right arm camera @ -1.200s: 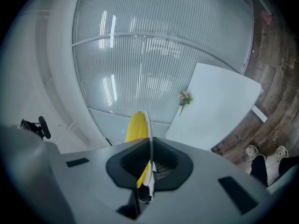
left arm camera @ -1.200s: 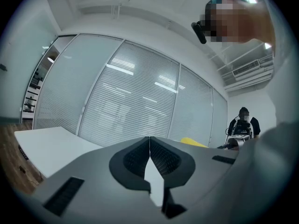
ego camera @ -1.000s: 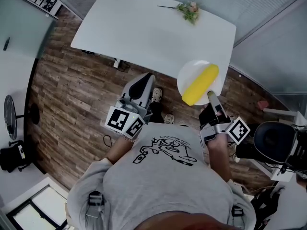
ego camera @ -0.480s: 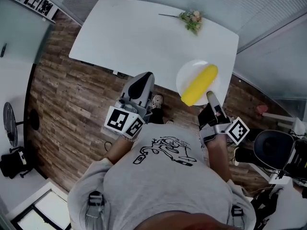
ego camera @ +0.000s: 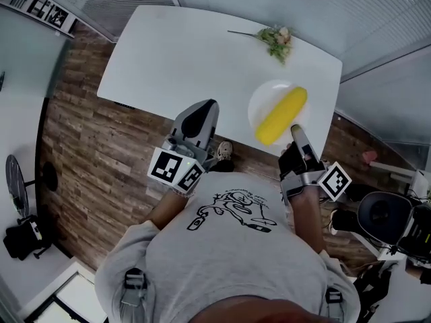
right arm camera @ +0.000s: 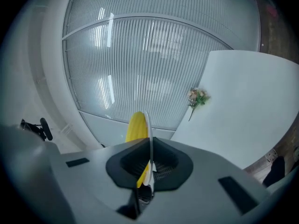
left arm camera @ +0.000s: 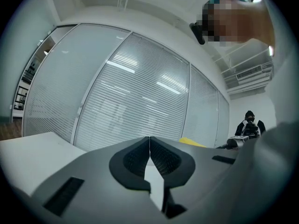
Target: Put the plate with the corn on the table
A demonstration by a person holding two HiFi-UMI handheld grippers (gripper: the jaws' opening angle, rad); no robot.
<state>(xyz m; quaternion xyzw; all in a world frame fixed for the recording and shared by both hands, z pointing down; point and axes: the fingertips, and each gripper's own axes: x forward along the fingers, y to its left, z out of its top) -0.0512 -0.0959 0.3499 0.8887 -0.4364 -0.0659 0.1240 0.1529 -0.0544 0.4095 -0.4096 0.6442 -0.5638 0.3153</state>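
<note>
A white plate [ego camera: 264,104] carrying a yellow corn cob [ego camera: 280,116] hangs over the near right part of the white table [ego camera: 188,52]. My right gripper [ego camera: 295,131] is shut on the plate's near rim. In the right gripper view the plate [right arm camera: 146,125] shows edge-on between the jaws, with the corn [right arm camera: 136,126] to its left. My left gripper [ego camera: 199,118] is held near the table's front edge, jaws shut, nothing in them; in its own view the left gripper [left arm camera: 149,146] points up at window blinds.
A small sprig of flowers [ego camera: 277,38] lies at the table's far right edge, and the flowers [right arm camera: 197,98] also show in the right gripper view. Wooden floor [ego camera: 94,147] lies left of the table. A dark office chair [ego camera: 384,214] stands at my right.
The table and flowers have shifted lower in the head view, so the plate with the corn now hangs over the table's near right corner. Both grippers keep their states.
</note>
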